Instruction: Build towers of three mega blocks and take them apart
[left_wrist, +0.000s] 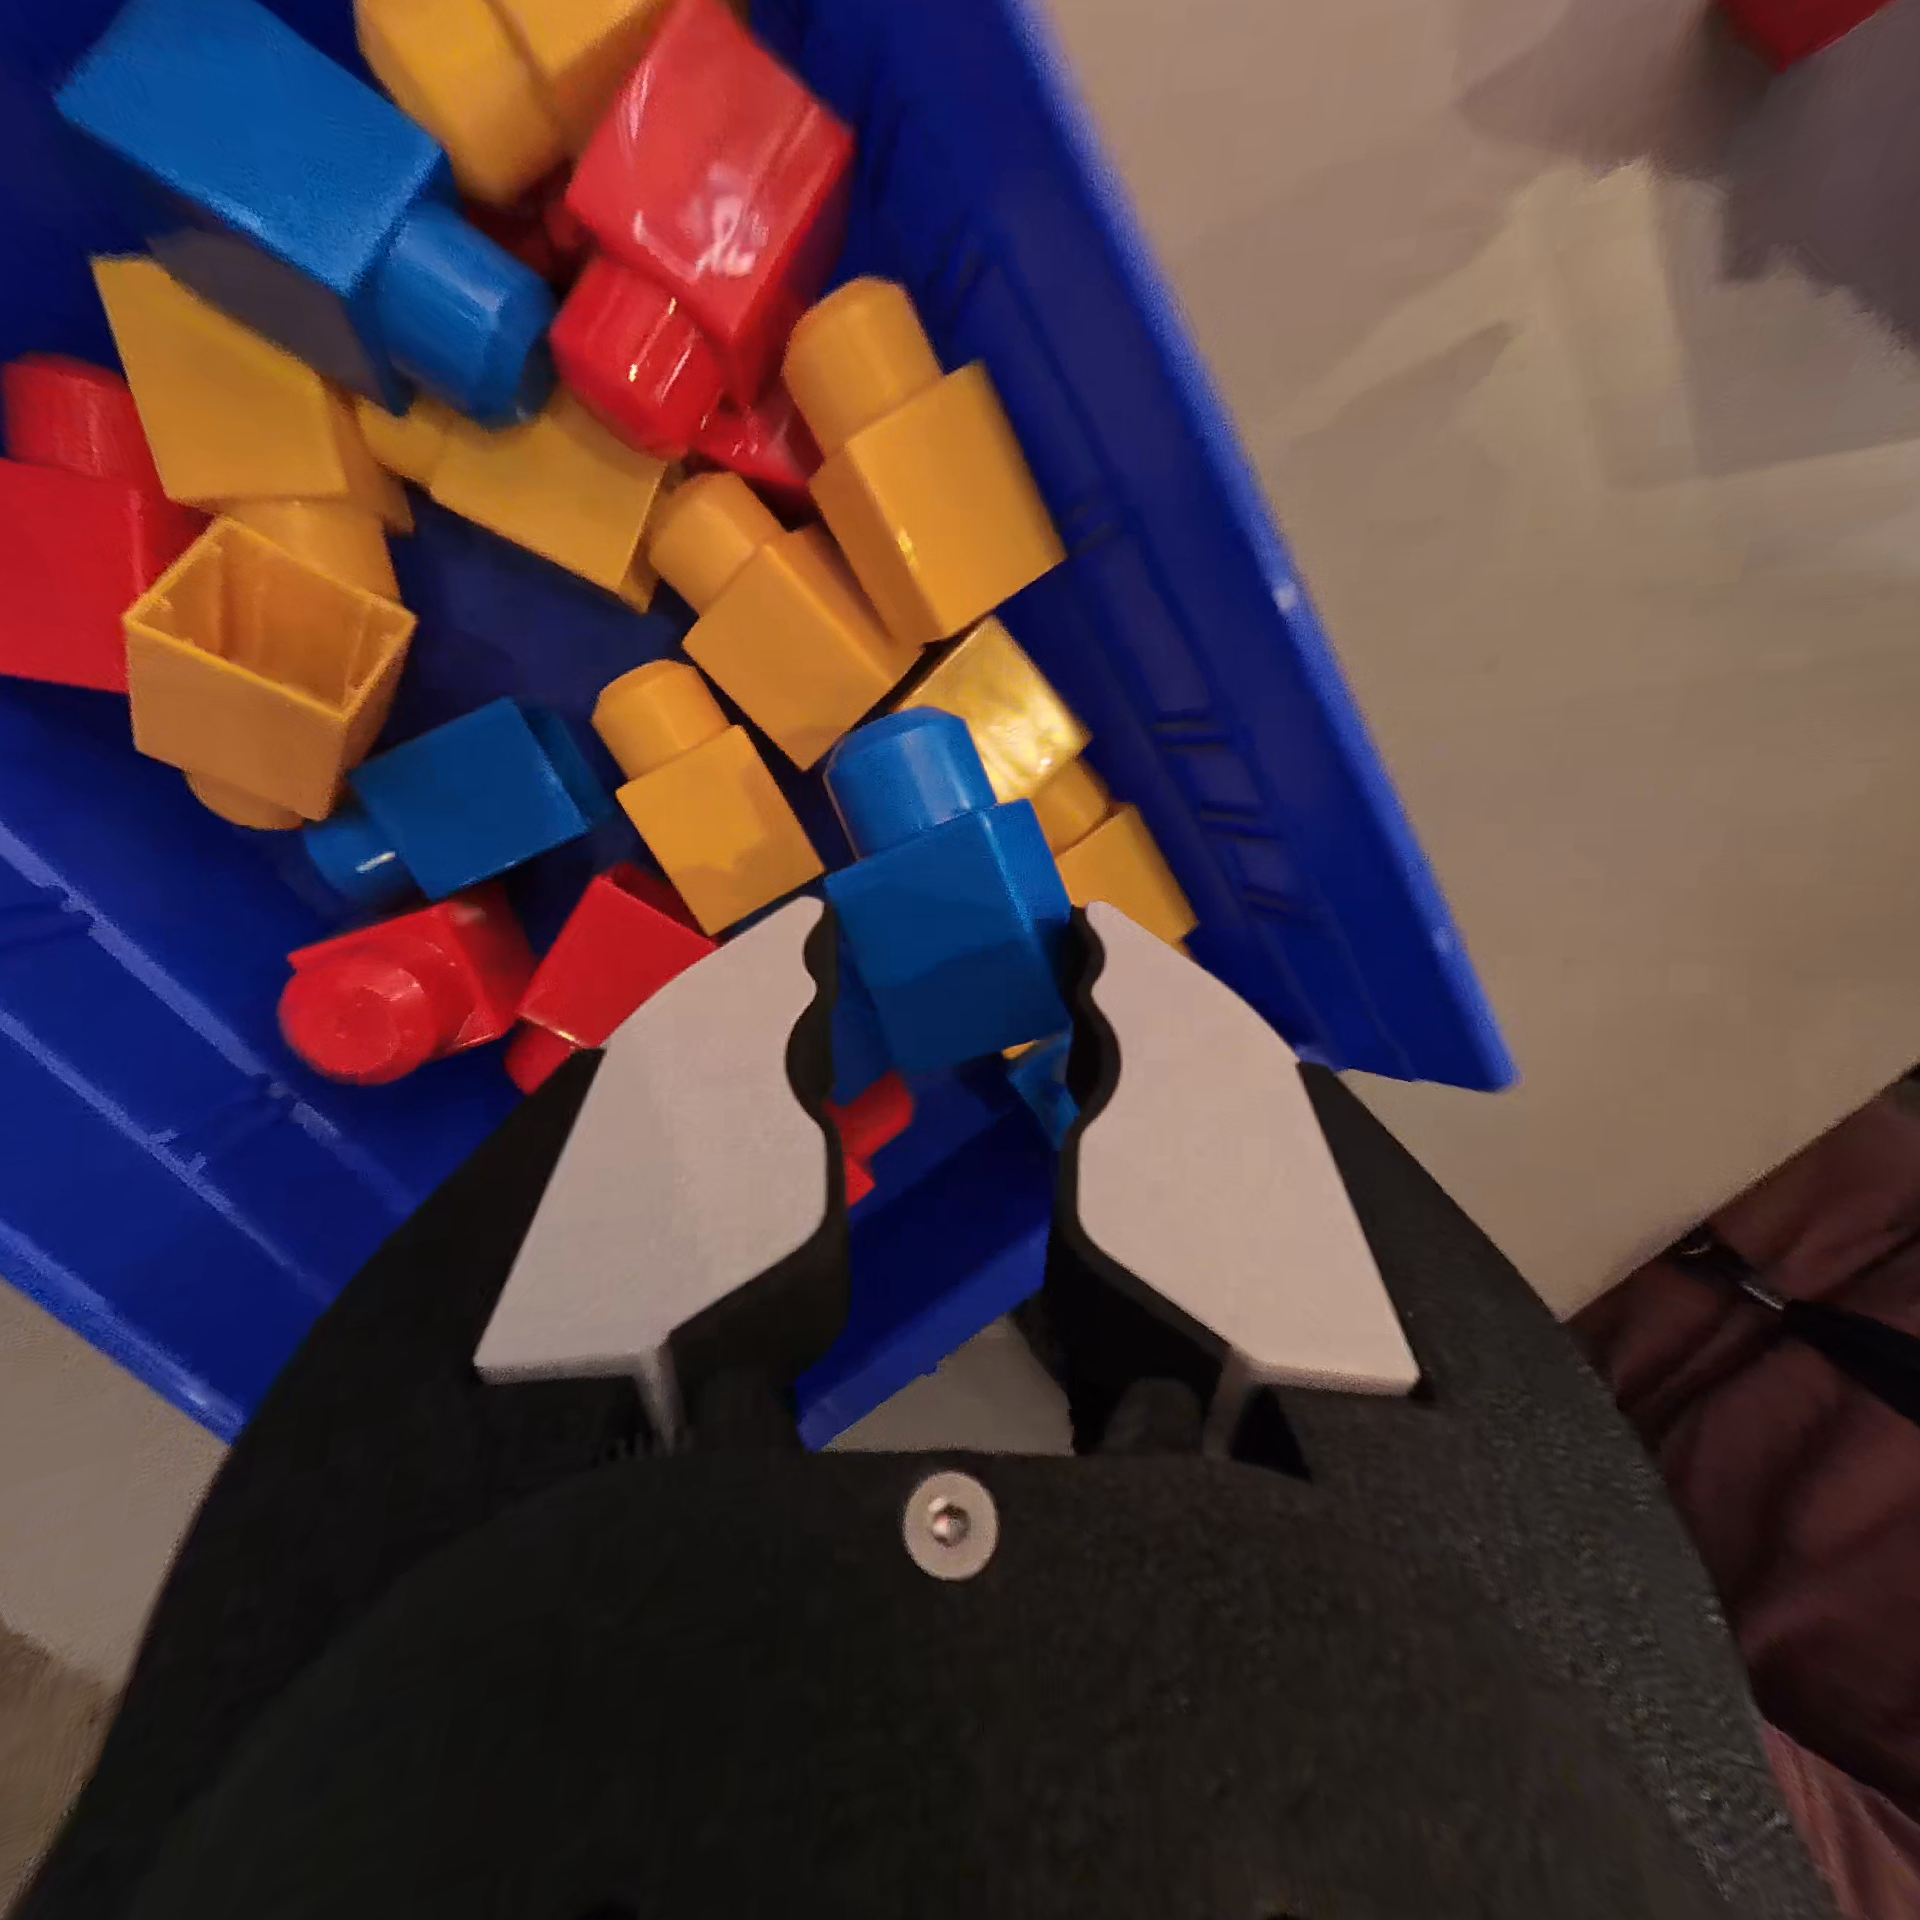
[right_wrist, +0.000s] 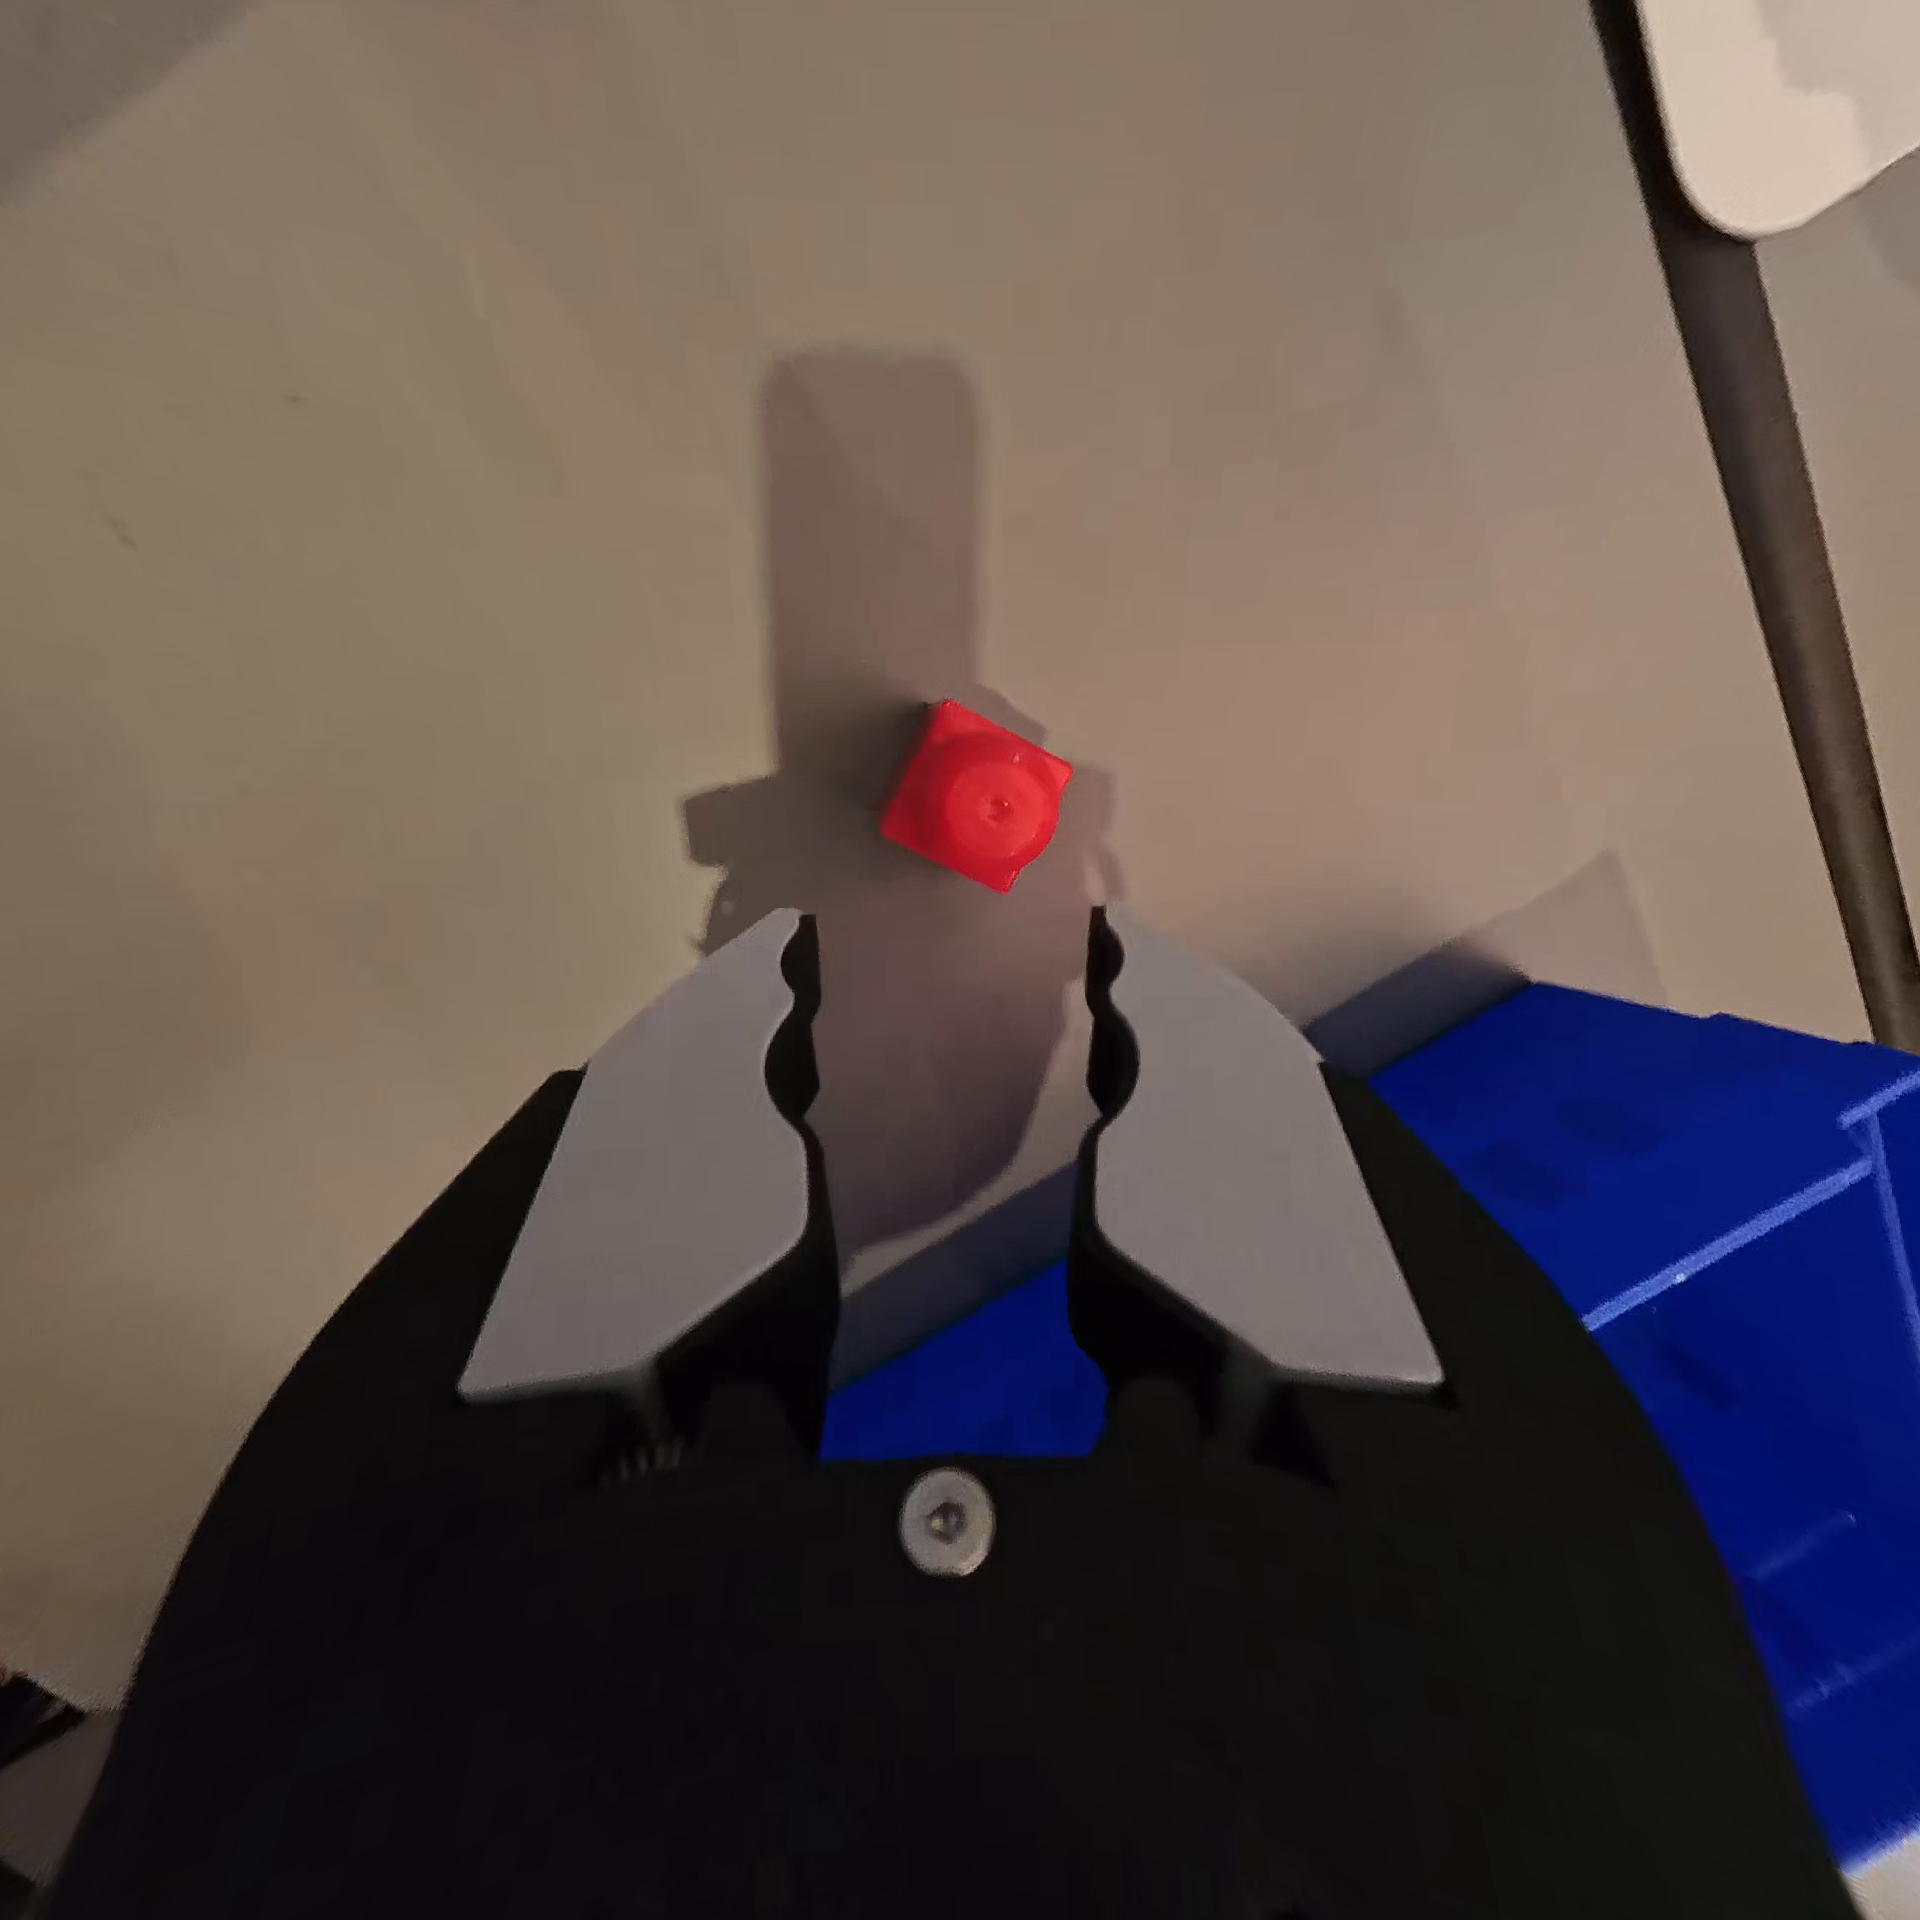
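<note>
**Over the bin, a blue block taken; on the counter, a red block waits**

In the left wrist view, the left gripper (left_wrist: 951, 997) reaches into the blue plastic bin (left_wrist: 1226, 582), which is full of red, yellow and blue single-stud plastic blocks lying in all directions. Its jaws are clamped on a blue plastic block with one round stud (left_wrist: 940, 914); both black ribbed pads (left_wrist: 1091, 997) press on the sides of the block body, and the stud points away from the camera. I judge that the step in hand is the picking of a block for a tower. The next move calls for lifting it straight out, because yellow blocks (left_wrist: 1122, 862) lie just beside it and the bin wall is near on the right. The beige counter (left_wrist: 1507, 623) beyond that wall gives free room.

In the right wrist view, the right gripper (right_wrist: 951, 935) hovers over the counter with its jaws apart and nothing between them. A small red plastic block (right_wrist: 977, 795) stands upright on the counter, stud upward, just beyond the fingertips and not touching them. It seems to be the base of a tower that is not yet built. The blue block should go onto its stud, so it must be turned stud-up and lined up square. The corner of the bin (right_wrist: 1621, 1195) is at the lower right, and a dark edge strip of the counter (right_wrist: 1766, 499) runs at the far right; the room around the red block is open.
</note>
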